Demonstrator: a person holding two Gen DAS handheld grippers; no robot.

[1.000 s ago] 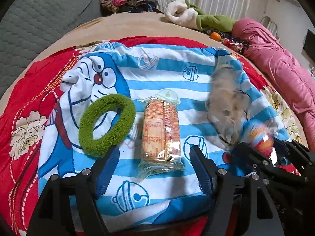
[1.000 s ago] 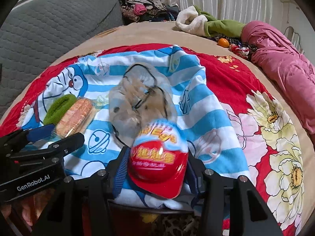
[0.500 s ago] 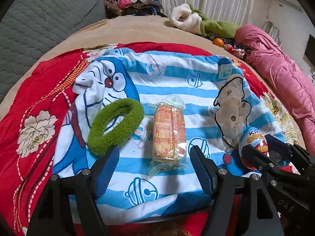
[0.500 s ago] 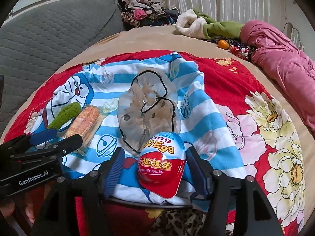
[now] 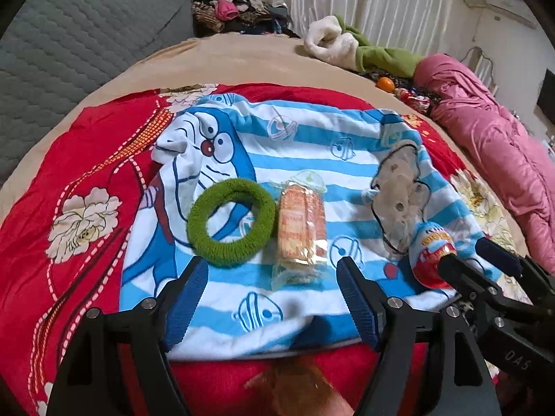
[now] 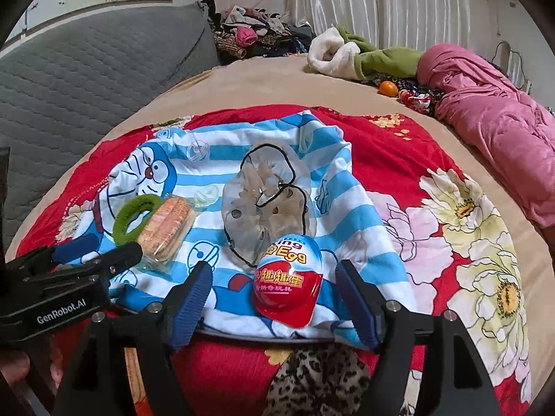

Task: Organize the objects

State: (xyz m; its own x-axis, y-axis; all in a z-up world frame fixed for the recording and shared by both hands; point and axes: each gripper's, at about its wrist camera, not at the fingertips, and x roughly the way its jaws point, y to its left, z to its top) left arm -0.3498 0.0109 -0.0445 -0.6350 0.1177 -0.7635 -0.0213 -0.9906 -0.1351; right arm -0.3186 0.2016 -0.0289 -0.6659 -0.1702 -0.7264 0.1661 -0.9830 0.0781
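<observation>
Both grippers hang over a blue-striped cartoon cloth (image 5: pixel 312 145) spread on a red floral blanket (image 6: pixel 451 228). Left gripper (image 5: pixel 272 287) stands wide apart and grips nothing; the cracker packet (image 5: pixel 301 228) lies just beyond its tips, the green fuzzy ring (image 5: pixel 230 222) touching the packet's left side. Right gripper (image 6: pixel 274 294) is opening its jaws, the toy egg (image 6: pixel 289 277) lying between them, clear of both pads. Just past the egg lies a clear pouch (image 6: pixel 263 204) with a black cord. Farther back lie a pink quilt (image 6: pixel 492 118) and a clothes pile (image 6: pixel 249 34).
</observation>
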